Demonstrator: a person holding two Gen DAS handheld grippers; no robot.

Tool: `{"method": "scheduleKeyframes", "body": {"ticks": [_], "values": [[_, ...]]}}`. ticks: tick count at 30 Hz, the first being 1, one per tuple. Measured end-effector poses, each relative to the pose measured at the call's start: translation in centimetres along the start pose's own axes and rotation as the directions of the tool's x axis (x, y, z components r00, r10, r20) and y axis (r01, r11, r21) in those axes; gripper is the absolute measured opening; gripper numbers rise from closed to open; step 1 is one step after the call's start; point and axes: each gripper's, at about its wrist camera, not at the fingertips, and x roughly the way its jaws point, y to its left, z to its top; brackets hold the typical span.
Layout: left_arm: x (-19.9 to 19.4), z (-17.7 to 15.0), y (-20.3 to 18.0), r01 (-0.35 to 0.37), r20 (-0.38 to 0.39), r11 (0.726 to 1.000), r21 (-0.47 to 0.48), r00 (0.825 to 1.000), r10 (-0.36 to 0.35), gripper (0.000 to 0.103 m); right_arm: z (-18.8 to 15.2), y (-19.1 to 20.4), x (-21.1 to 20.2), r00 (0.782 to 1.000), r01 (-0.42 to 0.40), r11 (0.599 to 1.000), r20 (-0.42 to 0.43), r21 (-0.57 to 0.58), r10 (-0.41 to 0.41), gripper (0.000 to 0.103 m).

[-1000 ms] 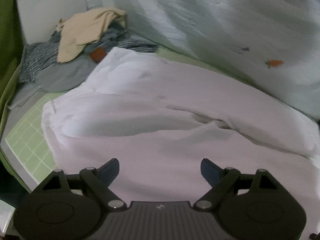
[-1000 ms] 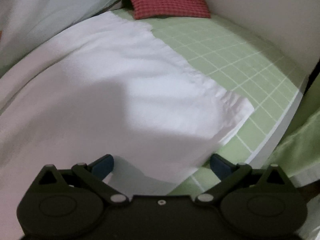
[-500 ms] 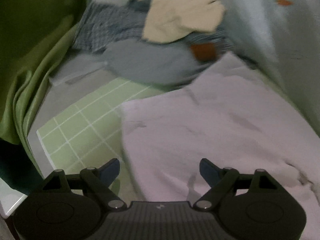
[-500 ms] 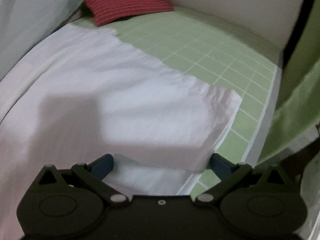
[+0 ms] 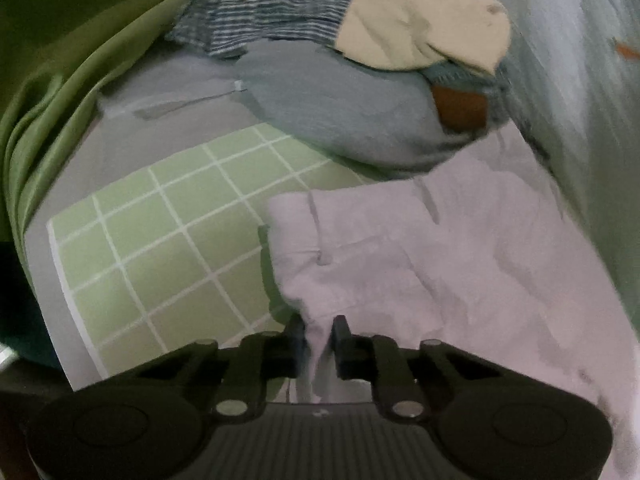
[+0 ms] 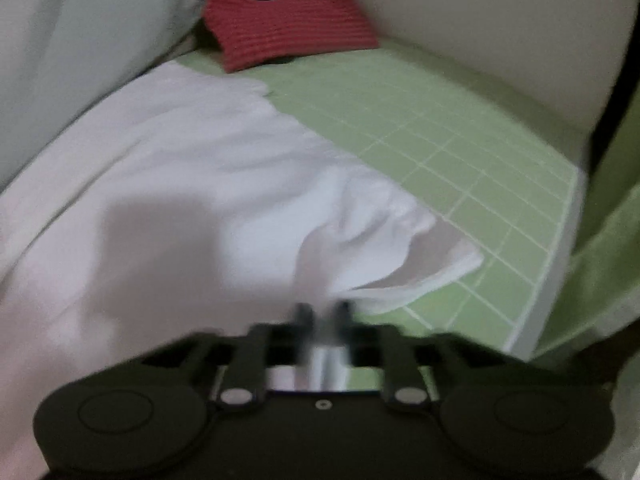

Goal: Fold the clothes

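Green cutting mat with a white grid [image 5: 168,264] is covering the work surface, a pale grey border [image 5: 132,148] showing around it; the white wall [image 6: 480,32] is closing off the far side in the right wrist view.

Left gripper [image 5: 319,330]: jaws closing, pinching a corner fold of the white cotton garment [image 5: 420,264], cloth bunching up between the pads. Right gripper [image 6: 321,312]: jaws closing too, clenching on the near hem of the same white garment [image 6: 192,184], fabric pulling into a ridge ahead of the fingertips; that view is motion-blurred, so pad contact is reading only roughly.

White garment is lying spread flat across the middle of the mat, its right corner [image 6: 448,256] lifting slightly off the grid, and green mat is showing bare on both sides of it.

Beyond the left gripper, a pile of unfolded clothes is sitting at the mat's far edge: grey-blue cloth [image 5: 340,112] at the bottom, a blue-and-white striped shirt [image 5: 264,12] behind it, a cream cloth [image 5: 420,24] on top, a rust-orange patch [image 5: 460,108] peeking out. Olive-green draped fabric [image 5: 56,80] is hanging on the left. Pale mint-grey sheet [image 5: 580,80] is running along the back. Folded red ribbed cloth [image 6: 288,28] is lying at the mat's far corner against the wall, well apart from the white garment.
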Motion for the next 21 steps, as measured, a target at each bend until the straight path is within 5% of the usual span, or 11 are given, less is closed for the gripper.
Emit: {"method": "scheduleKeyframes", "body": {"ticks": [5,12,16,21], "values": [[-3.7,0.0,-0.1,0.002,0.079,0.999,-0.049,0.997,0.002,0.008,0.4,-3.1,-3.0,0.991,-0.120,0.984,0.069,0.135,0.111,0.006],[-13.5,-1.2,1.3,-0.032,0.141,0.994,-0.105,0.989,0.047,0.008,1.5,-7.6,-11.1,0.989,-0.135,0.939,0.096,0.316,0.110,0.006],[-16.1,-1.3,-0.8,-0.058,0.231,0.997,-0.046,0.971,0.067,0.007,4.5,-7.6,-12.8,0.958,-0.251,0.926,0.208,0.282,0.196,0.006],[-16.8,0.0,-5.7,0.032,0.327,0.999,-0.018,0.945,-0.025,0.007,9.4,-4.4,-11.5,0.897,-0.377,0.910,0.313,0.172,0.312,0.006]]}}
